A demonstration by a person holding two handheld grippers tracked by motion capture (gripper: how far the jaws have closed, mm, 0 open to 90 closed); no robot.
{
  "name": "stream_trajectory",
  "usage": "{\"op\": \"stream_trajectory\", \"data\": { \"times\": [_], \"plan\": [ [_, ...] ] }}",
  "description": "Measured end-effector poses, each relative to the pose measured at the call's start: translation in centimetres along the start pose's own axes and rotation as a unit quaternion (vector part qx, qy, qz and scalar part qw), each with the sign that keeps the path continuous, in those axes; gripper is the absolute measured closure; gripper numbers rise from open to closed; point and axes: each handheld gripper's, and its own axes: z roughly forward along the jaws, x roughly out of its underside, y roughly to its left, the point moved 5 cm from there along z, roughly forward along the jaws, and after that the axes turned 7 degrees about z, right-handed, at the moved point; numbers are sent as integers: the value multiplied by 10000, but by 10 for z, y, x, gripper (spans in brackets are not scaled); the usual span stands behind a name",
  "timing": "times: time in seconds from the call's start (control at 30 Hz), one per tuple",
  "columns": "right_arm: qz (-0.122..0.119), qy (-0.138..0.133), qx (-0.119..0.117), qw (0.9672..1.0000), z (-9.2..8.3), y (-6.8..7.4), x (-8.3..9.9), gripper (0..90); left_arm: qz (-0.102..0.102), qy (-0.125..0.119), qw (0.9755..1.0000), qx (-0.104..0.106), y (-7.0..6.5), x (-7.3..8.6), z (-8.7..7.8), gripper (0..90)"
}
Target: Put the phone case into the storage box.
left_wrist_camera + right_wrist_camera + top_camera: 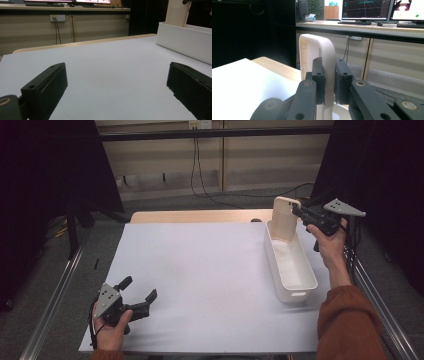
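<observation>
Your left gripper (138, 291) sits at the near left corner of the sheet (200, 280) that covers most of the table (200, 216), its jaws spread wide apart and pointing toward the far right, close over the sheet. A strip of table shows beyond the sheet's far edge. The long bin (290, 265) lies on the right side of the sheet, running near to far. Your right gripper (296, 211) is at the far right, above the bin's far end, jaws closed on the edge of a flat panel (285, 217). The panel stands upright, its lower end inside the bin's far end. The two grippers are well apart. Behind the table, a cable (197, 165) hangs down the far wall.
</observation>
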Motion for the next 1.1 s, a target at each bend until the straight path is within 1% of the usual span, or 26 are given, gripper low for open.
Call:
{"op": "stream_trajectory", "data": {
  "times": [0.1,0.23,0.27,0.57,0.63,0.73,0.77,0.93,1.0,1.1],
  "plan": [
    [8,13,21,10000,3,-2,3,806,43,19,10000,6,0,0,0,33],
    [18,41,23,10000,7,-2,6,806,44,19,10000,10,0,0,0,33],
    [42,43,27,10000,8,-2,7,806,7,1,10000,10,0,0,0,33],
    [51,125,51,9999,18,-3,19,806,10,-2,10000,11,0,0,0,33],
    [62,138,68,9999,19,-3,21,806,64,37,10000,12,1,0,0,33],
    [56,162,75,9998,21,-3,24,806,34,9,10000,11,0,0,0,33],
    [66,160,64,9998,22,-3,25,806,67,22,10000,4,0,0,0,32],
    [59,186,88,9998,24,-5,30,806,71,28,10000,15,0,0,0,32],
    [68,186,80,9998,24,-6,31,806,99,42,9999,18,0,0,0,32],
    [110,174,109,9997,24,-7,32,807,91,42,9999,16,0,0,0,32]
  ]
}}
